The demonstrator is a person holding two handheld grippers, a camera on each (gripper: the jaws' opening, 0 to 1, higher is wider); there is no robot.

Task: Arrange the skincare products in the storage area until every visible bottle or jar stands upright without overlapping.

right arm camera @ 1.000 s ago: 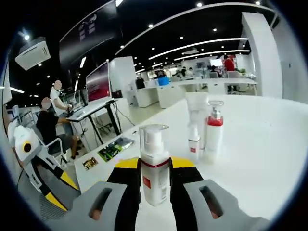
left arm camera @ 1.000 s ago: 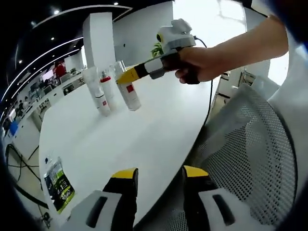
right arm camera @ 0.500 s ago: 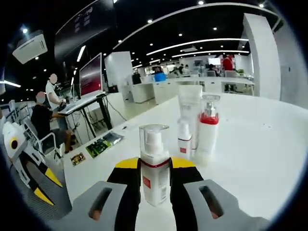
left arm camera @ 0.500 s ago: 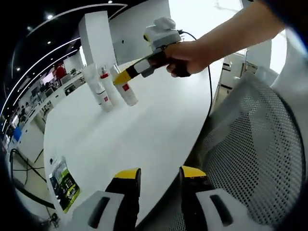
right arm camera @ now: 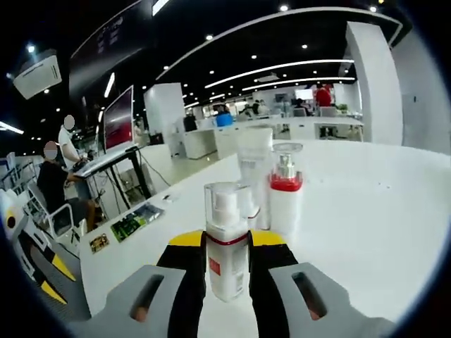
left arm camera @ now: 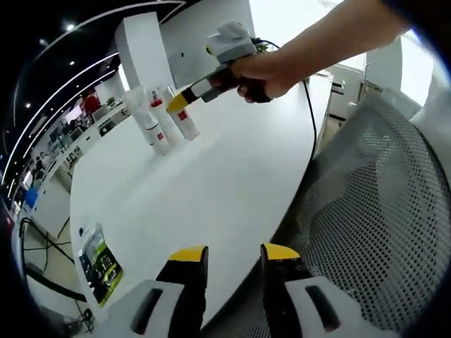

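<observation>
Pump bottle (right arm camera: pixel 225 250) with clear cap and red collar, upright, clamped between the yellow-tipped jaws of the right gripper (right arm camera: pixel 225 243) at 6 o'clock of the right gripper view; base hidden behind the jaws, so contact with the white table (right arm camera: pixel 366 211) impossible to judge there. Same pump bottle in the left gripper view (left arm camera: pixel 186 121) at 11 o'clock, held at the tip of the right gripper (left arm camera: pixel 184 98) and standing on or just above the table (left arm camera: pixel 211 183); cannot tell which.

Just beyond it, toward 12 o'clock in the right gripper view: red-collared pump bottle (right arm camera: pixel 285 193) upright, touching or nearly touching a taller pale tube (right arm camera: pixel 254 176) standing on its cap, the tube partly hidden behind the held bottle's clear cap. Both small and blurred in the left gripper view, tube (left arm camera: pixel 144 116) and second bottle (left arm camera: pixel 163 116) close together at 11 o'clock; labels unreadable.

Hand (left arm camera: pixel 257 74) wrapped round the right gripper's handle at 12 o'clock of the left gripper view, forearm running off toward 2 o'clock, cable (left arm camera: pixel 310 120) hanging below it.

Left gripper (left arm camera: pixel 229 257) at 6 o'clock of its own view, jaws parted with nothing between them, near the table edge. Mesh chair back (left arm camera: pixel 366 225) at 4 o'clock. Green printed packet (left arm camera: pixel 102 260) at 8 o'clock on the table edge; also at 9 o'clock of the right gripper view (right arm camera: pixel 137 220), detail too small to read.
</observation>
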